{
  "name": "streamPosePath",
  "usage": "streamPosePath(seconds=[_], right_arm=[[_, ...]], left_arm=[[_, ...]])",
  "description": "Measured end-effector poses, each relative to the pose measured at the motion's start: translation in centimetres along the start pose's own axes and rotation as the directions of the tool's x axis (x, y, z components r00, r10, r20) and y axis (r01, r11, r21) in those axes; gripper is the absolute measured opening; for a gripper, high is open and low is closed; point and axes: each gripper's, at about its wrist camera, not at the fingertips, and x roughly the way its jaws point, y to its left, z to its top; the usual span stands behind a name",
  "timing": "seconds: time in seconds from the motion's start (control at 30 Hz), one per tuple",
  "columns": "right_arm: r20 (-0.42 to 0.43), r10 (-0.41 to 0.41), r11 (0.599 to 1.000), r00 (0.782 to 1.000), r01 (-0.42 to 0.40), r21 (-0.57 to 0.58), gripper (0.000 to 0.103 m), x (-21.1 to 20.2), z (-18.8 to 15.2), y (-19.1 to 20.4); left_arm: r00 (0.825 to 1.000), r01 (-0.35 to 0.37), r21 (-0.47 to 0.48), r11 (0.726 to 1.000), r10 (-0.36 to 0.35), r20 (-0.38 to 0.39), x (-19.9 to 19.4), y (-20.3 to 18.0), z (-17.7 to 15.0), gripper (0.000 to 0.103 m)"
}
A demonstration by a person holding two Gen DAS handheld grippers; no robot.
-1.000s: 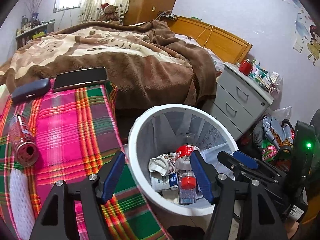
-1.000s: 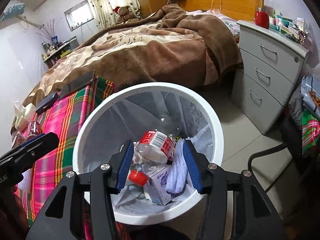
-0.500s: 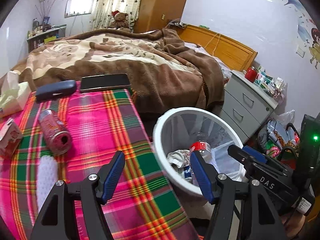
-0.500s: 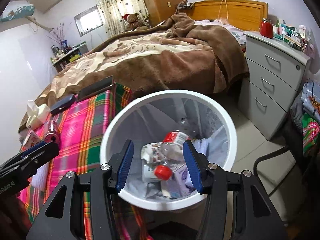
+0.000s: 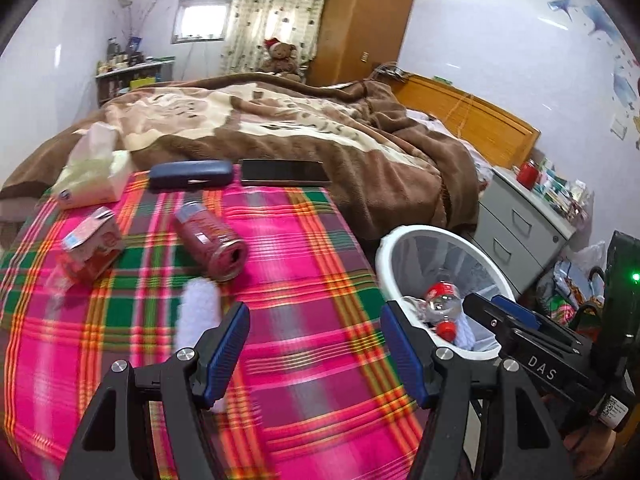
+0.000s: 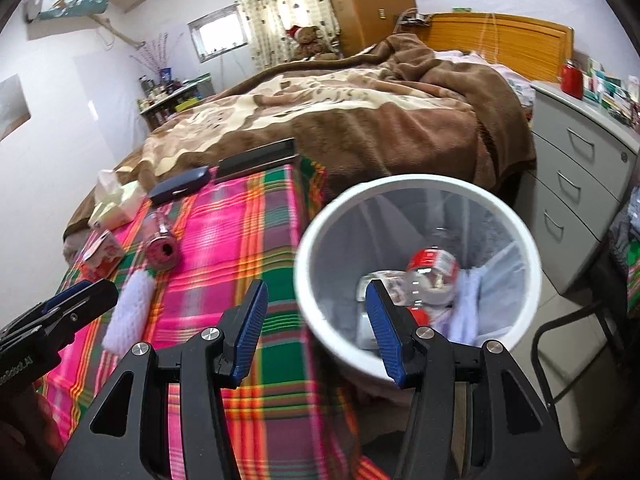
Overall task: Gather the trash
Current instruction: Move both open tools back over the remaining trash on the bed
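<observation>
1. Both grippers have swung away from the bin toward the plaid table since a second ago — the bin, which then filled the middle of each view, now sits off to the right, and more of the cloth and the items on it has come into sight.
2. At the far left of the left wrist view, a tissue pack [image 5: 90, 176] rests at the back edge of the table [image 5: 304, 248], with a small pink carton [image 5: 90, 246] nearer the camera.
3. Just right of the carton, a red can [image 5: 210, 236] lies on its side, open end toward the camera; a white foam sleeve [image 5: 198, 312] lies just in front of it.
4. Behind the can, a dark blue case [image 5: 191, 175] and a black phone [image 5: 285, 171] lie side by side along the table's back edge.
5. The left gripper [image 5: 314, 352] hovers over the cloth, jaws apart, nothing between them.
6. The right gripper [image 6: 314, 330] hangs over the table's edge beside the bin — jaws also apart and empty.
7. The white trash bin [image 6: 316, 240] stands on the floor against the table's right side, holding a clear bottle [image 6: 432, 268] with a red label, crumpled paper and a white scrap.
8. A grey drawer cabinet [image 6: 576, 184] stands at the far right.
</observation>
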Motion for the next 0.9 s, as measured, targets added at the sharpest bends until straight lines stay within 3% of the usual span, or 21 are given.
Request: streamPosePath(seconds=[0.53, 0.9], right_arm=[[-0.055, 0.1, 0.99, 0.993, -0.105, -0.098, 0.053, 2.0, -1.8, 7.9], [-0.108, 0.157, 0.975, 0.982, -0.172, -0.143, 0.053, 3.6, -2.7, 12.1]], left_arm=[[0.99, -0.132, -0.102, 0.986, 0.136, 0.034, -3.8, 10.1, -1.9, 0.067], [0.978, -0.201, -0.178, 0.963, 0.208, 0.021, -4.0, 16.4, -2.6, 0.067]])
